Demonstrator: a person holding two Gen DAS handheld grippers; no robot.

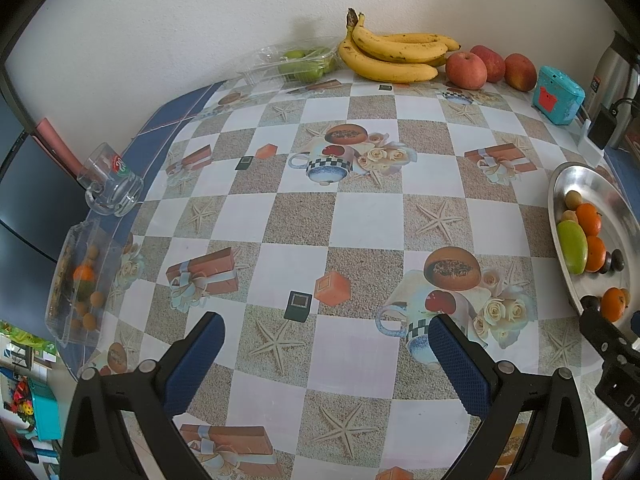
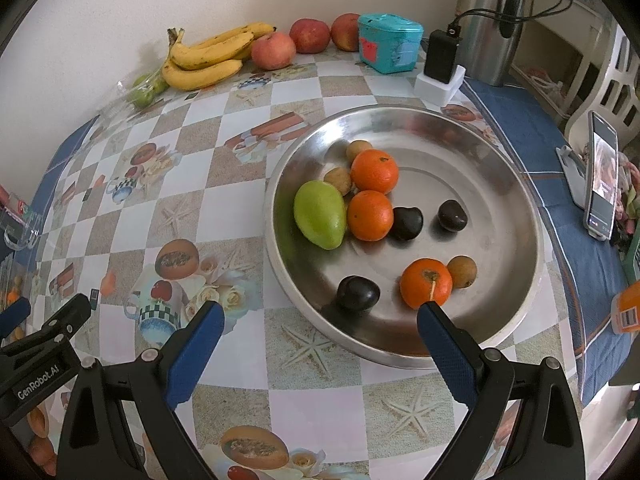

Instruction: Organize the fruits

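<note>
A steel bowl [image 2: 500,184] on the patterned table holds a green mango [image 2: 320,214], three oranges [image 2: 374,170], three dark plums [image 2: 406,223] and small brown fruits [image 2: 462,271]. The bowl also shows at the right edge of the left wrist view [image 1: 592,178]. My right gripper [image 2: 320,322] is open and empty at the bowl's near rim. My left gripper [image 1: 326,334] is open and empty over the table's middle. Bananas [image 1: 394,54], three apples [image 1: 466,70] and a clear box of green fruit [image 1: 304,62] stand by the back wall. A clear tray of small fruits [image 1: 82,280] lies at the left edge.
A glass mug [image 1: 112,184] stands at the left. A teal box [image 1: 558,94], a black charger on a white base [image 2: 440,70] and a steel kettle [image 2: 494,20] stand at the back right. A phone on a stand [image 2: 602,176] is right of the bowl.
</note>
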